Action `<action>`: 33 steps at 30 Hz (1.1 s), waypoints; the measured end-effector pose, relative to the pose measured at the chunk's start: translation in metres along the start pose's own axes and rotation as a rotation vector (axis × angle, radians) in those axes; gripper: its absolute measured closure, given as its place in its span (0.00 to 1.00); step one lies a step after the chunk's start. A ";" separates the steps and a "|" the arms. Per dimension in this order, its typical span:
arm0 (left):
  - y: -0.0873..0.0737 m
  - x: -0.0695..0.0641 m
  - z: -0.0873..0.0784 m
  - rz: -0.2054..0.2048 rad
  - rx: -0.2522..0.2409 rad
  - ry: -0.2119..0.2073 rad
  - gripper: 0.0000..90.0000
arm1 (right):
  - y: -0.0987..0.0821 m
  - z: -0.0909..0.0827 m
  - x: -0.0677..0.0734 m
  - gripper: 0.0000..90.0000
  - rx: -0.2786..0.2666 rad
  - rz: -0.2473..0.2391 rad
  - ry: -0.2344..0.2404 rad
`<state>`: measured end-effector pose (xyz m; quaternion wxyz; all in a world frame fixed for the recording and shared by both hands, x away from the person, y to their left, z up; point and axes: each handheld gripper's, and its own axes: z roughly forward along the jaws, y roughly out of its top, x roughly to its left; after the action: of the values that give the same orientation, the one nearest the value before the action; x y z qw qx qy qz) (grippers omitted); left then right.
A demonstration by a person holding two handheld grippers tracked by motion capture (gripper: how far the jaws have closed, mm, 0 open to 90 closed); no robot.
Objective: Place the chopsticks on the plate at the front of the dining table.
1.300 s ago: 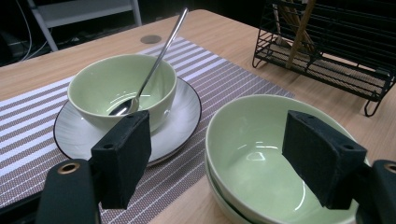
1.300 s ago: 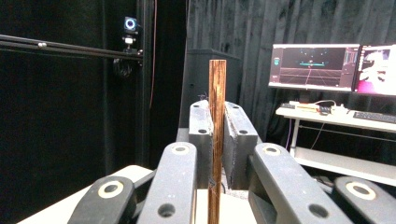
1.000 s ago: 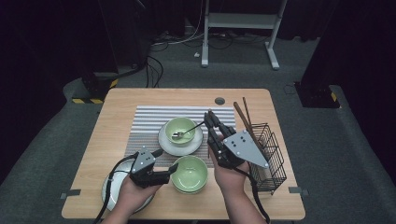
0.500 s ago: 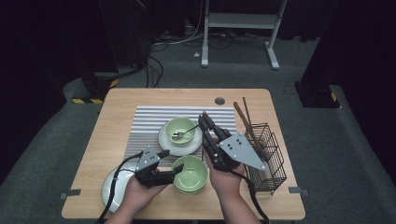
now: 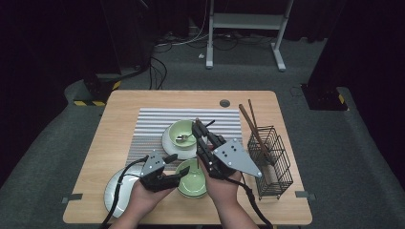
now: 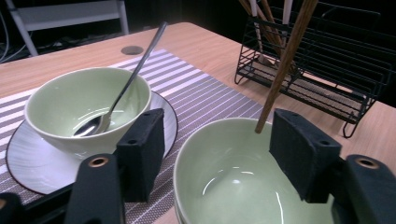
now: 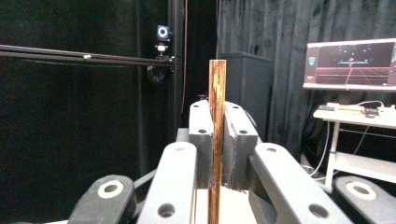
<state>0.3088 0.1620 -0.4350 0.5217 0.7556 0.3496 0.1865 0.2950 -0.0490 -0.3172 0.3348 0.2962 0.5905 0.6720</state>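
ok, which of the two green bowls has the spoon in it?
The far bowl, sitting on the white plate on the striped mat. The near bowl, between the left gripper jaws, has no spoon.

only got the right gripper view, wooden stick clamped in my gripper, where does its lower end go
Observer: The chopstick slants down, and its lower tip is at the far rim of the near green bowl.
Operator: is the left gripper on that bowl
Observer: The left gripper has just been closing its jaws with the bowl between them. I can't see the pads pressing on it.
Operator: where are the other sticks
Observer: The spare chopsticks lean in the black wire rack at the table's right side.
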 end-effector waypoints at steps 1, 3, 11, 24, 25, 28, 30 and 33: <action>0.000 0.000 0.000 0.005 0.000 -0.002 0.42 | 0.000 0.000 0.002 0.92 -0.002 -0.002 0.004; -0.001 -0.001 0.001 0.005 -0.001 -0.003 0.44 | -0.001 0.002 0.004 0.92 -0.001 0.000 0.010; -0.004 -0.004 0.004 -0.002 -0.028 -0.031 0.52 | -0.003 0.007 0.013 0.92 0.015 0.007 0.034; -0.006 -0.010 0.004 0.038 -0.045 -0.020 0.77 | -0.008 0.015 0.021 0.92 0.032 0.038 0.064; -0.006 -0.010 0.004 0.038 -0.045 -0.020 0.79 | -0.008 0.015 0.021 0.92 0.033 0.043 0.064; -0.006 -0.010 0.003 0.053 -0.055 -0.013 0.84 | -0.008 0.016 0.022 0.92 0.035 0.050 0.067; -0.006 -0.011 0.004 0.054 -0.056 -0.012 0.86 | -0.008 0.017 0.022 0.92 0.036 0.051 0.070; -0.007 -0.011 0.004 0.053 -0.057 -0.011 0.87 | -0.008 0.017 0.022 0.92 0.038 0.058 0.073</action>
<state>0.3017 0.1525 -0.4417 0.5398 0.7503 0.3211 0.2061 0.2966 -0.0204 -0.3230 0.2879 0.2949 0.6061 0.6803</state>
